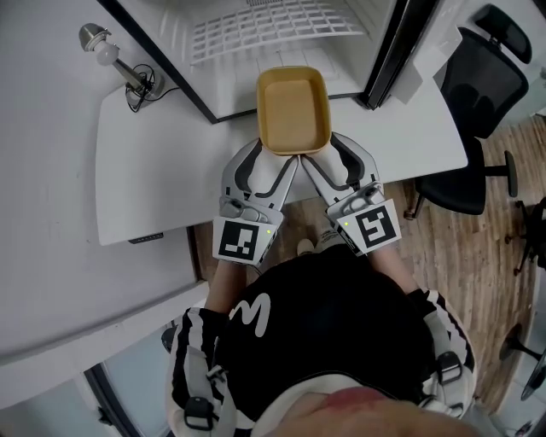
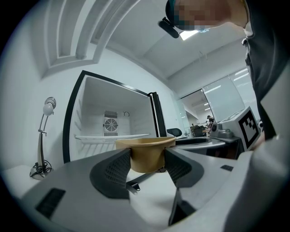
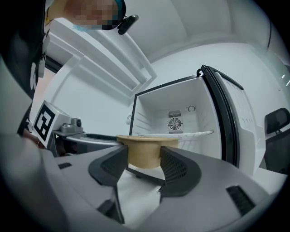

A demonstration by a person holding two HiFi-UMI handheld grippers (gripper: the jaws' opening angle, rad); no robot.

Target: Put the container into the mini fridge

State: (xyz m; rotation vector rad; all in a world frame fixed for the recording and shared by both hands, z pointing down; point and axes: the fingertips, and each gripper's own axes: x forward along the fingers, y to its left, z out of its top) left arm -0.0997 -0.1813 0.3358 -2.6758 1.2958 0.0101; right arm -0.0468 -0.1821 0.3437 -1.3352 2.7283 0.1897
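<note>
Both the left gripper (image 1: 275,159) and the right gripper (image 1: 322,156) are closed on the near end of the tan container (image 1: 294,109). It is held over the white surface (image 1: 145,162), at the opening of the open mini fridge (image 1: 273,26).

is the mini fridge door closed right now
No, the mini fridge has its door swung wide open, so the shelf and the fan on the back wall show.

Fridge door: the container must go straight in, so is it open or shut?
Open. The mini fridge shows its white interior, wire shelf and rear fan; the door stands swung aside on the right.
</note>
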